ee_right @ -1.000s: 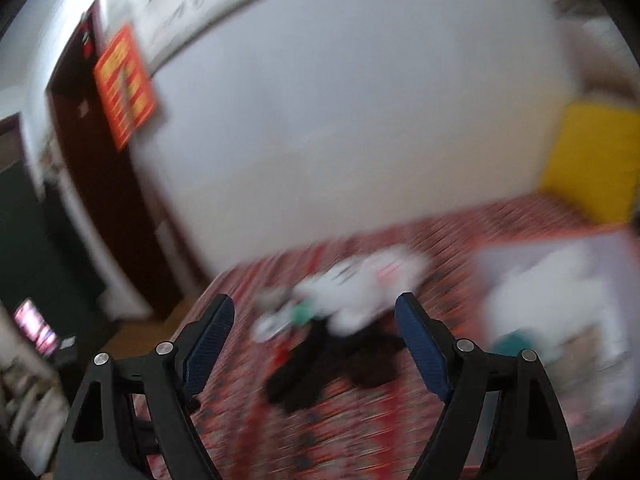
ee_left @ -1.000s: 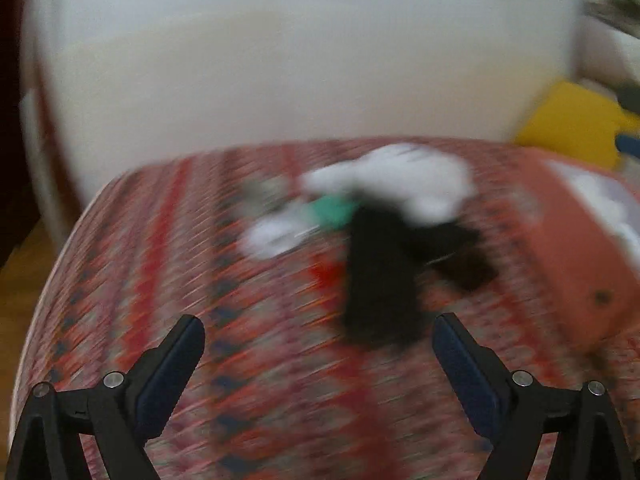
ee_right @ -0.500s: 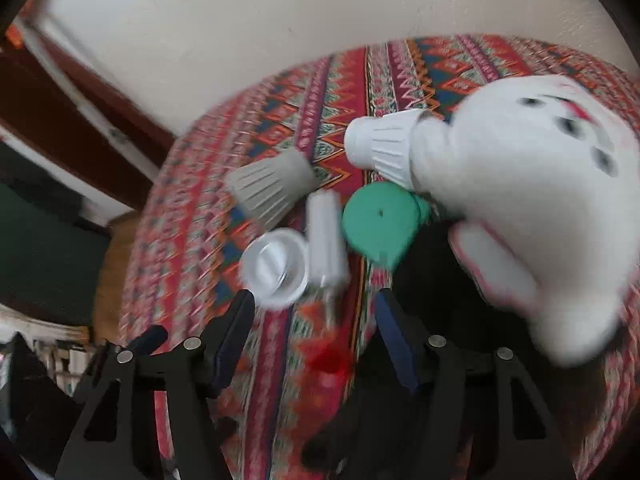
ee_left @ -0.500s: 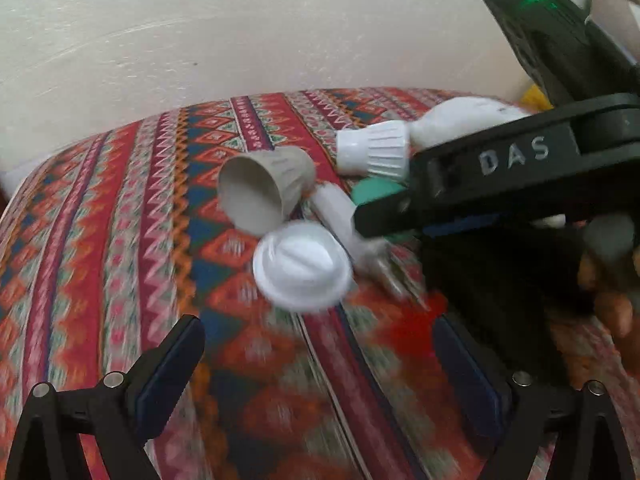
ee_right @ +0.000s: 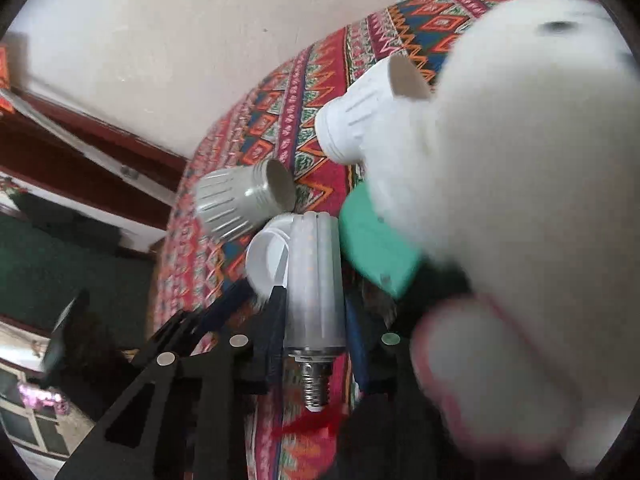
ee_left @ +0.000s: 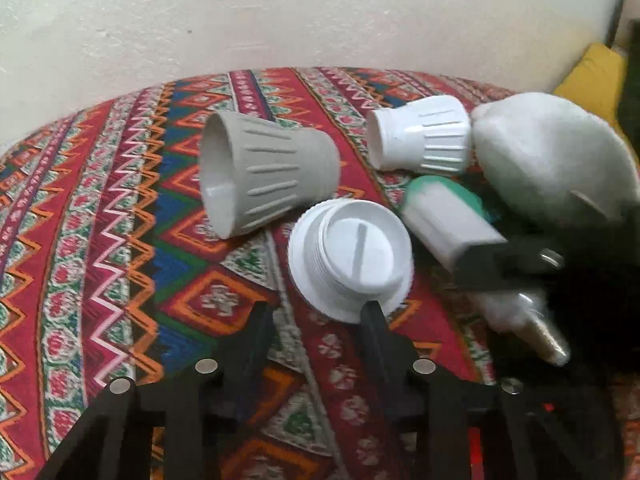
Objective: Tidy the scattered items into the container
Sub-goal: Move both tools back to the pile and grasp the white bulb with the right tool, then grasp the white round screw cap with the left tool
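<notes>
Red zigzag-patterned woven cloth (ee_left: 100, 240) over the counter, curving away at the far edge under a pale plaster wall (ee_left: 280, 12); open cloth on the left. Crowding the right: large white plush toy (ee_right: 520, 160), grey ribbed plastic lamp cup (ee_left: 268, 178), white ribbed lamp cup (ee_left: 424, 140), white round threaded cap (ee_left: 352, 256). Right hand-held gripper (ee_right: 312, 316) clenched around the frosted white corn bulb (ee_right: 314, 276). Left hand-held gripper (ee_left: 316, 312) part-closed, empty, one finger touching the cap rim.
</notes>
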{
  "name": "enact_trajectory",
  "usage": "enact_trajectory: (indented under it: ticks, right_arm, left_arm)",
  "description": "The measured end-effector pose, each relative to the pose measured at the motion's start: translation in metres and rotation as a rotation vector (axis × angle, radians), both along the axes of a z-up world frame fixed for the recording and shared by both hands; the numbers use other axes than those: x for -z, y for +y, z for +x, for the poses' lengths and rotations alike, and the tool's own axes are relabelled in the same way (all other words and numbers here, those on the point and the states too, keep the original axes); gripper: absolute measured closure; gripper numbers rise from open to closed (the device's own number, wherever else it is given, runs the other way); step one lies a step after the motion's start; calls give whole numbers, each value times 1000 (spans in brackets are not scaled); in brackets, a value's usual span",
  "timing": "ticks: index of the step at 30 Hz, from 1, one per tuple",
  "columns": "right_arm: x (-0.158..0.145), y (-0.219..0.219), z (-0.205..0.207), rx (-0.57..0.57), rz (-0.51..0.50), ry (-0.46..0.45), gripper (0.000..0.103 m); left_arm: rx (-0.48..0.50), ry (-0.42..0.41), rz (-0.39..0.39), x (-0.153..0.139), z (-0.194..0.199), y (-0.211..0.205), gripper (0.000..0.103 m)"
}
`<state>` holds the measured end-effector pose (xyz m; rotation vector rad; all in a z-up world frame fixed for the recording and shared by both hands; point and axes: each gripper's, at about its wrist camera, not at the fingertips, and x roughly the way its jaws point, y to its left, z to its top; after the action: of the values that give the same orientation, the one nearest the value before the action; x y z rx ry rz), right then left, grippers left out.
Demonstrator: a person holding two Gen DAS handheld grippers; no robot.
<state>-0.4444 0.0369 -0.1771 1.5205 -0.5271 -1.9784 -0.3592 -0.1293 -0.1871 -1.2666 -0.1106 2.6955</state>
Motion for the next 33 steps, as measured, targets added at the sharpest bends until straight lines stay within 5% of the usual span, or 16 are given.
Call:
enact_trajectory:
  ticks: [4, 9, 13, 16, 18, 19, 26, 33]
  right_arm:
    - [-21, 19, 26, 2, 25, 45, 73]
    - [-47, 41, 69, -33, 16, 118, 73]
    - [-61, 68, 114, -70, -47, 130, 73]
    - [-62, 82, 139, -77, -79, 128, 73]
    - [-66, 86, 139, -80, -86, 134, 73]
    - [-72, 86, 135, -81, -82, 152, 73]
    - [-90, 83, 143, -117, -53, 212, 73]
    - [-98, 56, 178, -175, -25, 249, 73]
  left_arm:
    - [-14, 35, 10, -13, 14, 11, 20]
    - [-83, 59, 32, -23, 5, 16, 10]
    - [-121, -21, -62, 1, -26, 30, 9]
    - [-127, -37, -203, 18, -33, 54, 9]
    - [-125, -19, -159, 14, -29, 54, 36]
    - [-130, -15, -133, 10, -23, 50, 38]
    - [-122, 48, -4, -18, 51, 32, 38]
    - [-165, 60, 61, -61, 171, -2, 38]
